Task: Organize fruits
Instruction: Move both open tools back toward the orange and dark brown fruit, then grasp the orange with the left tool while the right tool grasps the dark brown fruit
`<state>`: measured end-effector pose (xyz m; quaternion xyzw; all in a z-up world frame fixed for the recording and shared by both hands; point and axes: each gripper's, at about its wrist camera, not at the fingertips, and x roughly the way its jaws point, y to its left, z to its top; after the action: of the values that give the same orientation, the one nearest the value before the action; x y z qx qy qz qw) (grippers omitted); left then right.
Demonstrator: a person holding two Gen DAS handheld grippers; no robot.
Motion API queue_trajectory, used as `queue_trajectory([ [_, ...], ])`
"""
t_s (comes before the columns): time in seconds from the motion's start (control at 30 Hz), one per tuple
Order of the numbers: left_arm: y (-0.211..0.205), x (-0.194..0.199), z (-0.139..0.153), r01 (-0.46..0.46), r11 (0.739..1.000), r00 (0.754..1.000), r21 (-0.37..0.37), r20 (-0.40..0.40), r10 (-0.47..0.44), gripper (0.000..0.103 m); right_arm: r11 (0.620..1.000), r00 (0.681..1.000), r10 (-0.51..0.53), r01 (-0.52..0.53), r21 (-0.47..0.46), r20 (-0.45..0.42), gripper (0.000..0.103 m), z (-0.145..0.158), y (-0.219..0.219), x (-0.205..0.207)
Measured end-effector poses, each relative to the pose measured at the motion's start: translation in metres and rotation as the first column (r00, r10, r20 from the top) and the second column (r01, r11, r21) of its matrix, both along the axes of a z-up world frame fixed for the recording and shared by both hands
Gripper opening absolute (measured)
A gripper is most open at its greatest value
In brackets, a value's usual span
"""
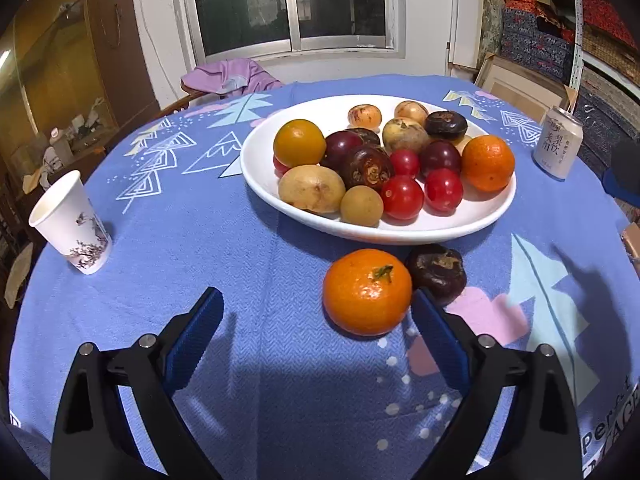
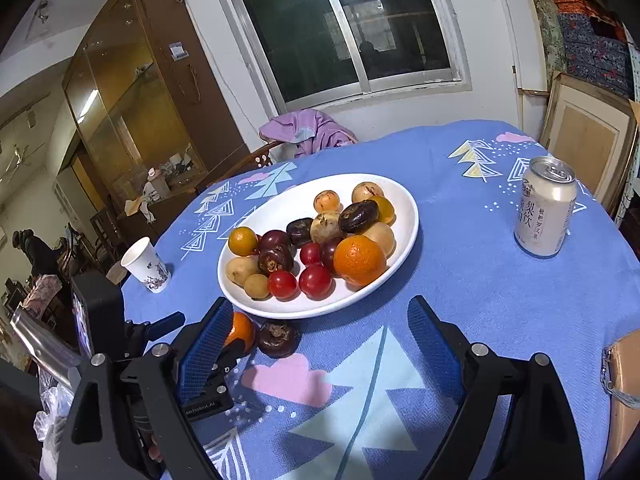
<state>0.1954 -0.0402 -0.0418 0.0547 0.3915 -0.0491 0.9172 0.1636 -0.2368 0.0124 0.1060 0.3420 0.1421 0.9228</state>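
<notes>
Both grippers' jaws wide apart, empty, left gripper (image 1: 316,304) beside orange (image 1: 367,291), right gripper (image 2: 320,320) over tablecloth (image 2: 460,280)

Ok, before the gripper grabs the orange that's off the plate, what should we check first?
1. Left gripper jaws wide enough for the loose orange: ok.
2. Orange lined up between the jaws: not ok, it sits beside the right-hand finger.
3. Dark fruit clear of the orange: not ok, they sit right beside each other.
4. Room on the white plate: ok, a bare patch at the near edge.
5. Right gripper empty and out of the way: ok.
</notes>
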Motion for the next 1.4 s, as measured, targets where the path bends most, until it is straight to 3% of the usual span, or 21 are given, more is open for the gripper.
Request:
queue_trajectory([
  [0.27,0.018,0.002,0.004,-0.042,0.999,0.999,-0.014,0.031,0.042,0.091,0.999,0.999,0.031,-0.032,-0.025,-0.022,0.09,-0.007,0.009,0.001],
  [0.37,0.015,0.001,0.003,0.015,0.998,1.0,-0.058,0.006,-0.014,0.071,0.998,0.998,0.057,-0.058,-0.039,-0.042,0.09,-0.013,0.016,0.002],
  [0.47,0.004,0.001,0.0,0.066,0.997,0.998,-0.037,-0.003,-0.066,0.059,0.994,0.995,0.078,-0.083,-0.075,-0.061,0.088,-0.019,0.024,0.003],
  [0.67,0.007,0.007,-0.004,0.061,0.995,0.998,-0.085,-0.027,-0.063,0.056,0.977,0.989,0.118,-0.131,-0.166,-0.086,0.078,-0.034,0.043,0.004],
  [0.8,0.007,0.013,-0.004,0.072,0.992,0.997,-0.105,-0.032,-0.075,0.047,0.96,0.985,0.143,-0.162,-0.227,-0.1,0.075,-0.046,0.058,0.004],
  [0.93,0.018,0.015,-0.003,0.017,0.999,1.0,-0.05,-0.023,-0.019,0.046,0.942,0.984,0.148,-0.172,-0.288,-0.103,0.07,-0.055,0.073,0.005],
  [1.13,0.034,0.018,-0.004,-0.025,0.996,0.999,-0.089,-0.034,0.022,0.046,0.915,0.984,0.154,-0.176,-0.364,-0.09,0.065,-0.062,0.099,0.014],
  [1.4,0.036,0.018,-0.006,-0.031,0.995,0.999,-0.097,-0.037,0.027,0.047,0.937,0.981,0.135,-0.173,-0.302,-0.143,0.059,-0.068,0.103,0.039],
])
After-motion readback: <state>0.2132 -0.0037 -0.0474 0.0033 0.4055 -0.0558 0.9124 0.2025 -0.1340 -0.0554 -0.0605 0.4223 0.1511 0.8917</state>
